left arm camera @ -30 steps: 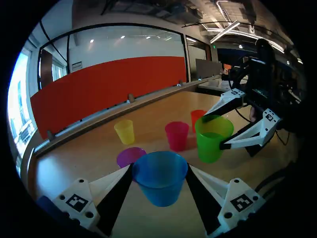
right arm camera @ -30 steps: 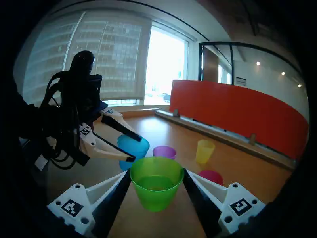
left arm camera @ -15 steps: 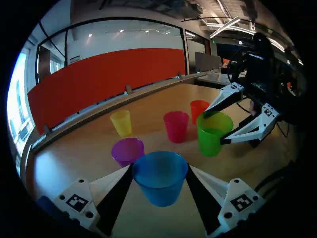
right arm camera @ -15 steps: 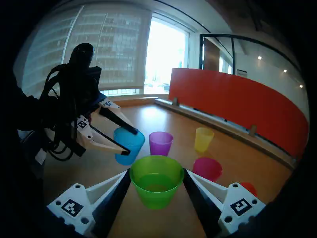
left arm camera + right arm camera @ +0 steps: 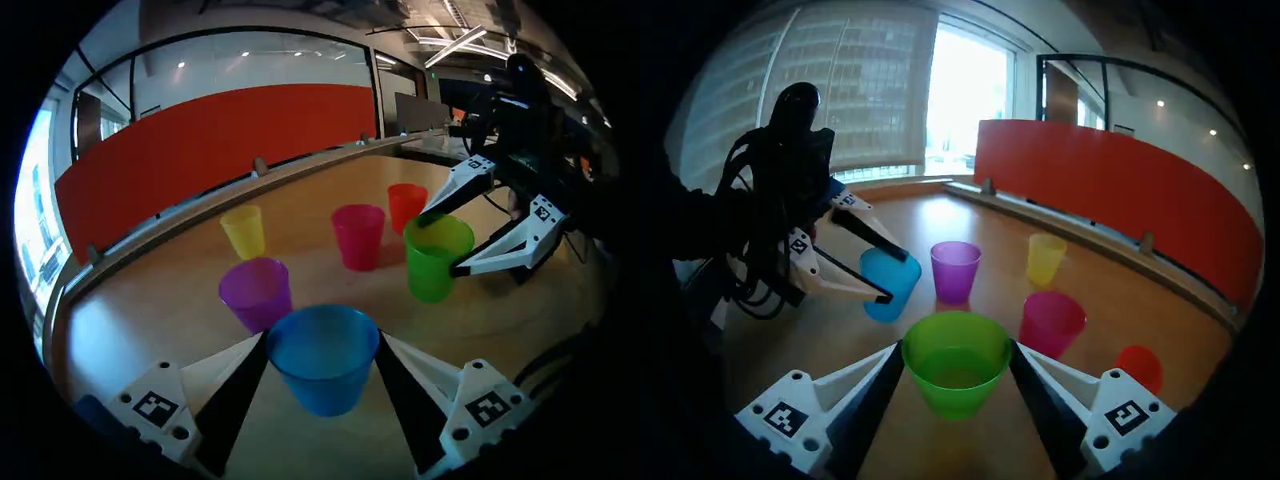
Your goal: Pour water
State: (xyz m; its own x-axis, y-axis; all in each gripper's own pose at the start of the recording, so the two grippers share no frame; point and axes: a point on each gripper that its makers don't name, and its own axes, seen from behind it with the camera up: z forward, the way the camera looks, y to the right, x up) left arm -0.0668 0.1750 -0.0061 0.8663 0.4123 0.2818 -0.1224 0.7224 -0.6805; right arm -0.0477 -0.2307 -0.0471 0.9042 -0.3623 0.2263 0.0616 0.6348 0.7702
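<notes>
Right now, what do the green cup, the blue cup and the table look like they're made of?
The green cup looks like thin, glossy plastic: its tinted wall lets light through. The blue cup looks the same, translucent with a smooth rim. The table is probably wood or wood-look laminate: warm tan, smooth, faintly reflective.

Orange partition (image 5: 216, 160), bright windows (image 5: 968, 104)
</notes>
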